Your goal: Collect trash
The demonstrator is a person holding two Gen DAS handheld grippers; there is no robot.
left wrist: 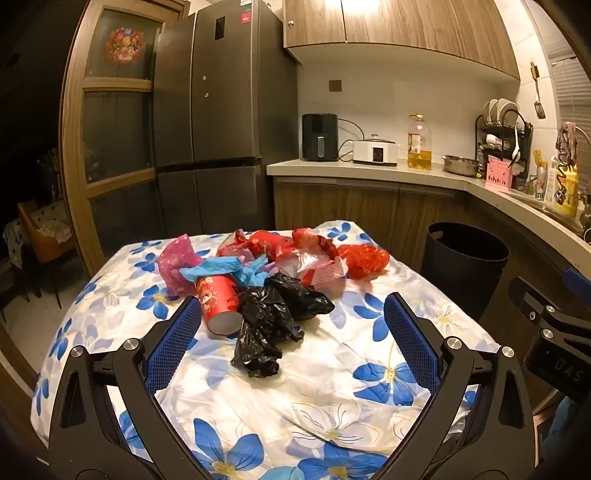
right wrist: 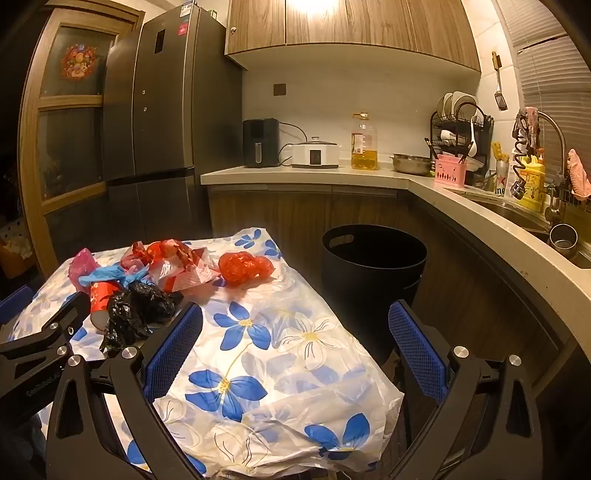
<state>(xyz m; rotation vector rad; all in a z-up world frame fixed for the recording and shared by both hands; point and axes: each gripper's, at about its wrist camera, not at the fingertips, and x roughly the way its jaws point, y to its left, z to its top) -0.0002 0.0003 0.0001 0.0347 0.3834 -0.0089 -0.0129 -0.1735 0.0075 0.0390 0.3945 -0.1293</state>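
In the left wrist view, the left claw (left wrist: 291, 317) stands spread wide at the bottom of the frame, its blue-padded fingers (left wrist: 177, 336) pinching nothing. Between and beyond them lies the bench (left wrist: 332, 398), draped in a glossy white cloth with blue flowers. A heap of trash sits at frame centre: a crumpled black plastic bag (left wrist: 273, 321), a red printed paper cup on its side (left wrist: 218, 302), a blue crumpled glove (left wrist: 225, 271), a pink plastic bag (left wrist: 175, 262), red and white wrappers (left wrist: 295, 254) and a red net bag (left wrist: 364, 260). To the right stands a black round bin (left wrist: 465, 266), apart from the bench. Behind rise a dark grey fridge (left wrist: 221, 103), wooden wall cupboards (left wrist: 388, 26) and a pale kitchen counter (left wrist: 369, 171) carrying a black air fryer (left wrist: 319, 136) and a bottle of yellow oil (left wrist: 419, 142).

In the right wrist view, the right claw (right wrist: 295, 328) is likewise spread and empty, over the bench's right edge. The trash heap lies at left centre, the black bag nearest; the bin stands at centre, beside the bench. The left tool's black arm (right wrist: 40, 343) enters at lower left. A sink with a tall tap (right wrist: 554, 147) sits at right.
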